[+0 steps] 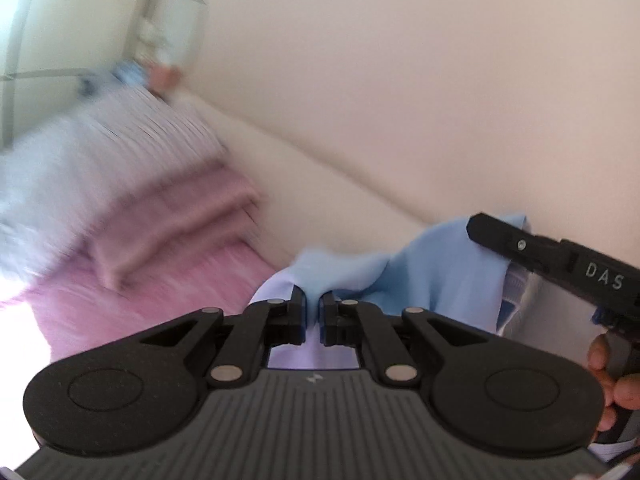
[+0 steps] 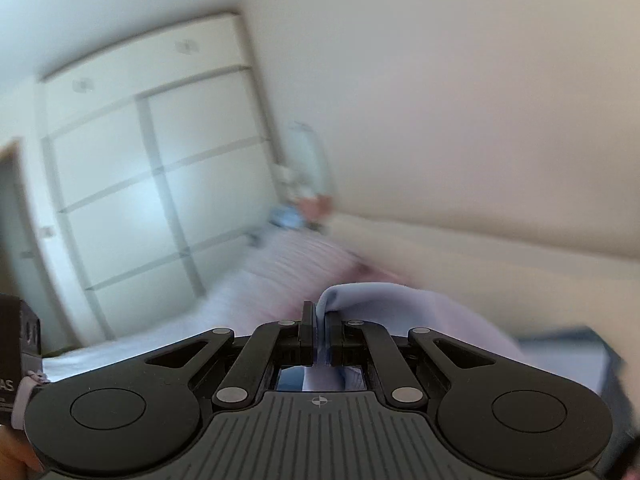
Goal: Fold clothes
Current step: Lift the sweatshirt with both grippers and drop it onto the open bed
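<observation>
Left wrist view: the left gripper [image 1: 313, 300] is clamping a bunched edge of the light blue garment [image 1: 432, 272], jaws drawn together with cloth pinched between the pads. The garment is hanging off the bed, stretched between the two tools, its upper edge sagging in the middle. The right gripper [image 1: 486, 226] is entering from the right edge of this view, its black fingers overlapping the garment's far corner; whether they are pressing the cloth cannot be told from here. A hand [image 1: 612, 376] is wrapping the handle below it.

Right wrist view: this one is settling that point. The right gripper [image 2: 320, 320] is sitting closed on a fold of the same garment [image 2: 400, 308], which is showing paler, almost lilac, and is draping away to the right. Part of the other tool's black body is showing at the left edge.

Surroundings, only in the left view: a folded pink blanket [image 1: 176, 216] is lying near the wall-side edge of the bed [image 1: 160, 300], on a pink striped cover, with a pale pillow [image 1: 72, 168] beyond it. Only in the right view: a white wardrobe [image 2: 152, 176] is filling the left half. Both views are heavily motion-blurred. Small items at the far corner of the bed are too smeared to identify. The hanging garment is hiding the near bed edge.
</observation>
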A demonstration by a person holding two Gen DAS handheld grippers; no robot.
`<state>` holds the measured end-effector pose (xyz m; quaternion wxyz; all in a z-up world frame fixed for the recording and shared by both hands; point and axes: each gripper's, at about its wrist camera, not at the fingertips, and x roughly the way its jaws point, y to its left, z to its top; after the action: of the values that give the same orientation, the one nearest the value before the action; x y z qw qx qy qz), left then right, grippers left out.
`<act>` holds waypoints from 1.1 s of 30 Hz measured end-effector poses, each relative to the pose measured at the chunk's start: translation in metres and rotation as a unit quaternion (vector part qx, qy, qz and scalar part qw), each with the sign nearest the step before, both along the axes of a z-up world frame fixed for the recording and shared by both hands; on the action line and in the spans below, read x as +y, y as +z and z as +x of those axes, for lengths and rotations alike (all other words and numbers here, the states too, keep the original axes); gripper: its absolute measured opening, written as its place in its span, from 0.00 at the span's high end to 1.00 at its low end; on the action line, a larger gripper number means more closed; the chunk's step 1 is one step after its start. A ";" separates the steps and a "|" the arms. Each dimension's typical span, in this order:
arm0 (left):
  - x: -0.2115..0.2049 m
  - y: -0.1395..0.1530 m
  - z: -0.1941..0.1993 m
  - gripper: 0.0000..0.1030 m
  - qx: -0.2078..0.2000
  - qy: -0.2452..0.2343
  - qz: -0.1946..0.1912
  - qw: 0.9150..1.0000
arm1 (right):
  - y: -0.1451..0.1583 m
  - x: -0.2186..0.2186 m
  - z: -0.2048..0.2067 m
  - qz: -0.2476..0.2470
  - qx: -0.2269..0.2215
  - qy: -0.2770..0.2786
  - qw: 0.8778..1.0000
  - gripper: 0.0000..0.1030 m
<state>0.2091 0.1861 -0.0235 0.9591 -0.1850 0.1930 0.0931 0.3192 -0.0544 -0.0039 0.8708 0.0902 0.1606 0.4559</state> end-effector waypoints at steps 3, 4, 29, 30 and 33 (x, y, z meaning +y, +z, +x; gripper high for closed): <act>0.024 0.037 -0.072 0.97 -0.037 0.056 0.014 0.998 | 0.032 0.024 -0.040 0.035 -0.017 0.056 0.998 0.98; 0.031 0.048 -0.097 0.97 -0.047 0.074 0.021 0.996 | 0.042 0.032 -0.054 0.046 -0.022 0.075 0.996 0.98; 0.102 0.065 -0.474 0.89 0.190 0.403 0.024 0.895 | 0.060 0.273 -0.348 -0.168 0.122 0.379 0.902 0.48; 0.097 0.055 -0.483 0.89 0.199 0.410 0.008 0.890 | 0.050 0.268 -0.352 -0.178 0.122 0.380 0.900 0.48; 0.084 0.032 -0.505 0.89 0.216 0.425 -0.037 0.878 | 0.029 0.257 -0.361 -0.220 0.118 0.385 0.888 0.48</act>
<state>-0.2963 0.2701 0.0086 0.7544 -0.2598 0.3011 0.5223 -0.0421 0.2028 0.0251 0.5987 -0.1193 0.3805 0.6947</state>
